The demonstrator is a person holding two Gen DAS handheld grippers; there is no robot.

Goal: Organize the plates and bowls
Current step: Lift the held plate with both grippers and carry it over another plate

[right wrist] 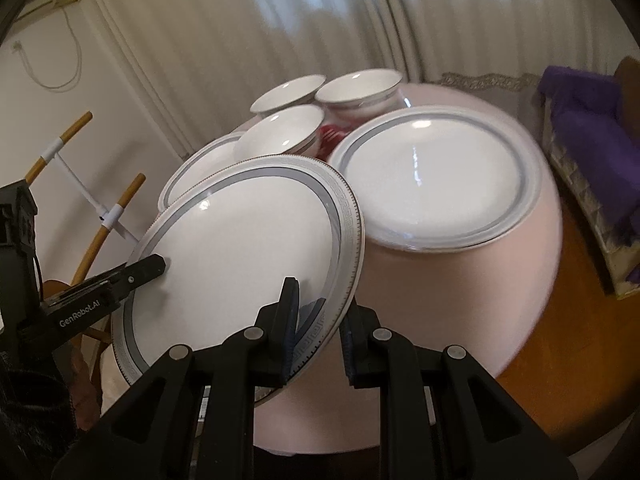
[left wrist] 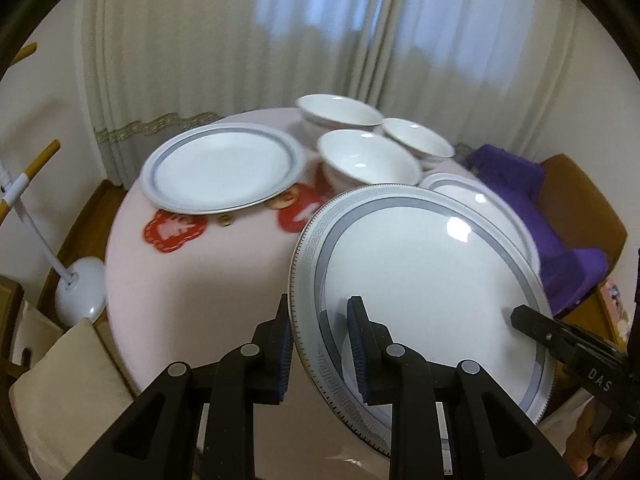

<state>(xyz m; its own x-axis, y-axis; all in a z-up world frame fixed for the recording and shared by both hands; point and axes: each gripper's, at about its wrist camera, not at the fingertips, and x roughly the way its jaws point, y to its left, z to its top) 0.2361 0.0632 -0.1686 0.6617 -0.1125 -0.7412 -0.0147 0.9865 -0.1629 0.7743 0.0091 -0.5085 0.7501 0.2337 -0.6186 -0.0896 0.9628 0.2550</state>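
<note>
From the left wrist, your left gripper (left wrist: pixel 320 340) pinches the near rim of the key-pattern plate (left wrist: pixel 420 280), held tilted above the pink surface (left wrist: pixel 200 280); the right gripper's finger reaches in from the right. A banded plate (left wrist: pixel 224 172) and three bowls (left wrist: pixel 368 160) sit further back.

From the right wrist, your right gripper (right wrist: pixel 320 328) is clamped on the same plate's (right wrist: pixel 240 248) opposite rim, beside another plate (right wrist: pixel 436 176) and the bowls (right wrist: pixel 280 136)
</note>
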